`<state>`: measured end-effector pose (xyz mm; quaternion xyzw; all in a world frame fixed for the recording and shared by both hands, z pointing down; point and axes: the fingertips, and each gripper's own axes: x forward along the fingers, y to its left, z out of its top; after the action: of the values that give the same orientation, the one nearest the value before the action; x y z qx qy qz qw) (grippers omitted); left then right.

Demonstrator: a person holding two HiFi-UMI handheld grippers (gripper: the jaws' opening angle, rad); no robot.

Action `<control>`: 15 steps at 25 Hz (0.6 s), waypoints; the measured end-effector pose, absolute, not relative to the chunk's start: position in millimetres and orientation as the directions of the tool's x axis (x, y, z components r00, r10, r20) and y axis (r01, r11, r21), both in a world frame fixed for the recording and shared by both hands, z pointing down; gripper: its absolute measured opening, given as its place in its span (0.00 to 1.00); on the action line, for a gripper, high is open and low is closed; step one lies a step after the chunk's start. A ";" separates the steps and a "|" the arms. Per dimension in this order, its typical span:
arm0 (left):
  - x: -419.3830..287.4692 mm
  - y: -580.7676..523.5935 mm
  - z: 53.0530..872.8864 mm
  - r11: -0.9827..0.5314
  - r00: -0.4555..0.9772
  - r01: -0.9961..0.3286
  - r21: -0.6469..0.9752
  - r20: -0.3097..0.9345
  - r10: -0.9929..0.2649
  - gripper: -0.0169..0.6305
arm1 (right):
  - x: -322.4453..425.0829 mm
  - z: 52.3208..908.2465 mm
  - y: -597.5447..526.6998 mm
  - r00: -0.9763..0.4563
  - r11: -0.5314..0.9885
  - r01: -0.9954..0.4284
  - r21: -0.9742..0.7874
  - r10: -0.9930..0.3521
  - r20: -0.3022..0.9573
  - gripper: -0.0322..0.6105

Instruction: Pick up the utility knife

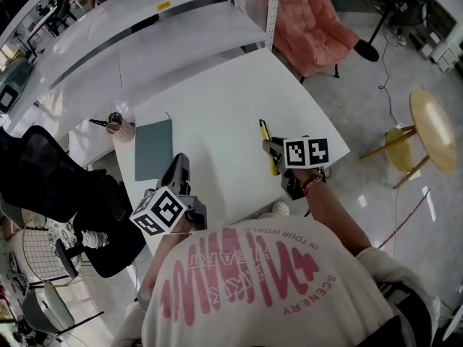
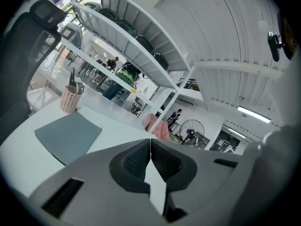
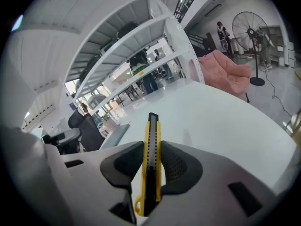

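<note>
The utility knife [image 3: 151, 160] is yellow with a black slider. It stands clamped between the dark pads of my right gripper [image 3: 152, 163], its tip pointing away over the white table. From the head view the knife [image 1: 266, 139] sticks out ahead of the right gripper [image 1: 275, 150], lifted off the table [image 1: 224, 107]. My left gripper [image 1: 178, 170] hovers near the table's front left, its jaws closed together with nothing between them [image 2: 150, 158].
A grey mat [image 1: 153, 149] lies on the table's left part, with a pink pen holder [image 1: 120, 127] beside it. White shelving [image 1: 145, 20] runs behind the table. A black office chair [image 1: 51, 186] stands at the left, a pink armchair [image 1: 315, 20] at the right.
</note>
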<state>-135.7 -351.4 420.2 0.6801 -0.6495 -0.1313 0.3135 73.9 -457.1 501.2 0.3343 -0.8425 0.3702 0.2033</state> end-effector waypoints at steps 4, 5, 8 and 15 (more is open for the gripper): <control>-132.0 -350.3 416.0 0.004 0.155 -0.805 0.594 0.217 -0.964 0.06 | 69.3 476.8 -450.3 -0.715 0.503 -0.699 -0.509 -0.458 0.528 0.25; -131.5 -350.0 414.8 -0.003 0.160 -0.807 0.591 0.215 -0.963 0.06 | 68.1 471.0 -448.7 -0.720 0.501 -0.694 -0.517 -0.467 0.513 0.25; -127.9 -347.5 412.9 -0.025 0.183 -0.806 0.592 0.209 -0.961 0.06 | 65.2 453.8 -441.9 -0.738 0.494 -0.674 -0.550 -0.490 0.464 0.25; -117.8 -345.0 403.5 -0.082 0.234 -0.808 0.584 0.190 -0.953 0.06 | 62.3 418.6 -418.6 -0.759 0.485 -0.633 -0.603 -0.545 0.356 0.25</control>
<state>-117.8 -345.0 403.5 0.7254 -0.6068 -0.1210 0.3014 62.3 -418.6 418.6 0.3425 -0.8599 0.3741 0.0582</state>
